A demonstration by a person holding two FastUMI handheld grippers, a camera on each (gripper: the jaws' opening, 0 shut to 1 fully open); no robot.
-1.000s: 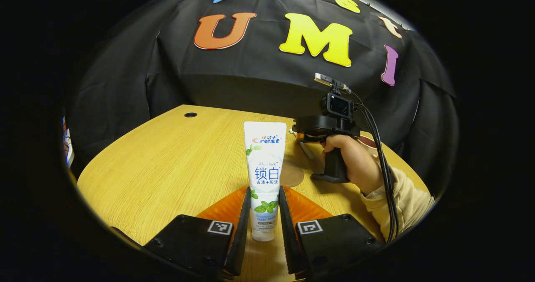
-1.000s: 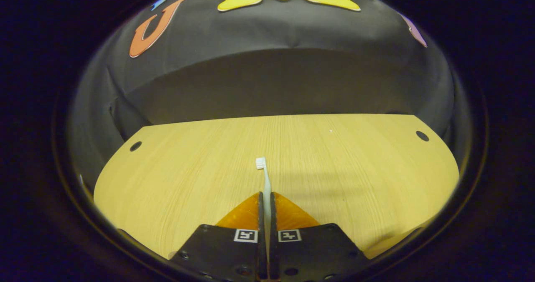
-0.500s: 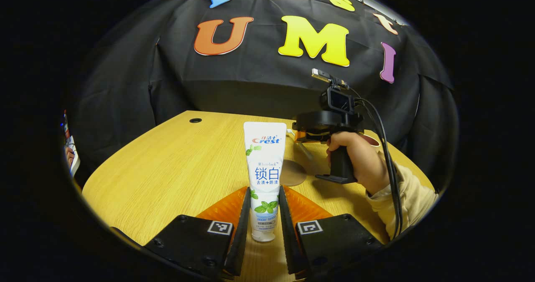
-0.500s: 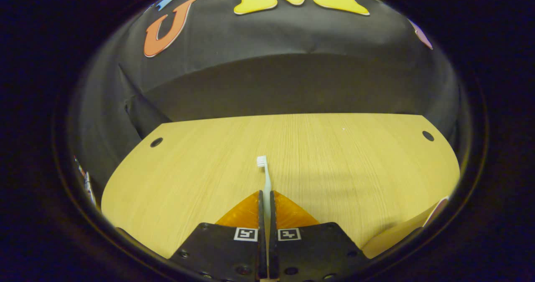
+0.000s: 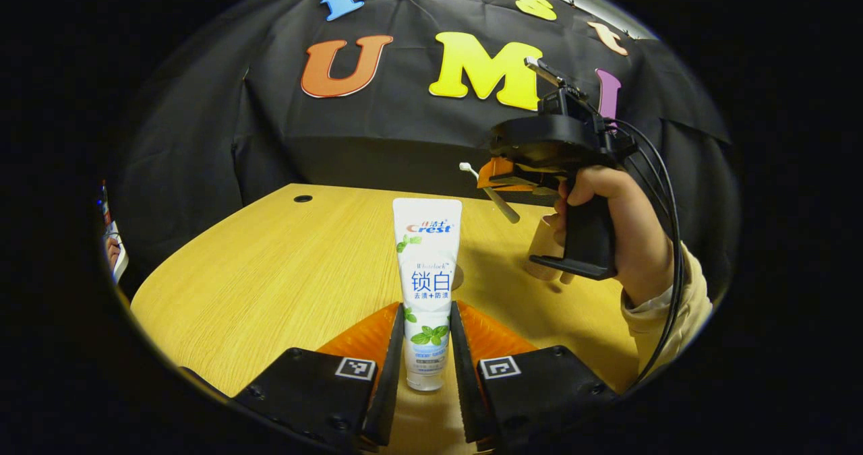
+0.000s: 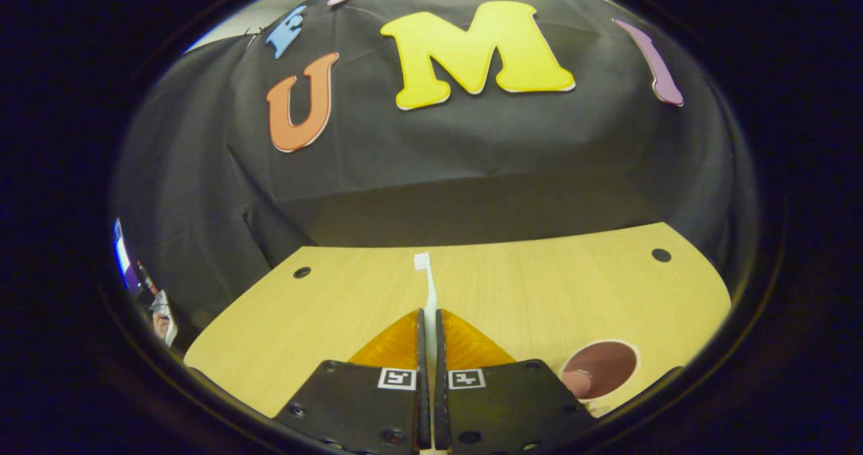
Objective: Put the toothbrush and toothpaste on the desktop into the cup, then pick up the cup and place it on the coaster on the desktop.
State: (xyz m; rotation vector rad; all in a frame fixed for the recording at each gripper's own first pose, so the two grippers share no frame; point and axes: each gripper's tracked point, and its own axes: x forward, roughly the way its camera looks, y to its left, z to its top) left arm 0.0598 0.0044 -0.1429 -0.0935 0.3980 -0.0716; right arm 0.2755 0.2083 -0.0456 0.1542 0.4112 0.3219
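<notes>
The left hand-held gripper [image 5: 427, 347] pinches the toothpaste [image 5: 427, 286] low on its body above the counter [image 5: 283, 266], the tube's long axis running toward 12 o'clock in the left gripper view with the cap end at 6 o'clock. The right hand-held gripper [image 6: 426, 347] is pressed together on the toothbrush [image 6: 425, 286], handle between the fingers, bristle head pointing to 12 o'clock, raised above the counter with the cup [image 6: 599, 369] at 4 o'clock in the right gripper view. To do this step well, in my judgement, the brush should be brought over the cup's mouth, tipped upright handle down, and released only once inside the rim.
</notes>
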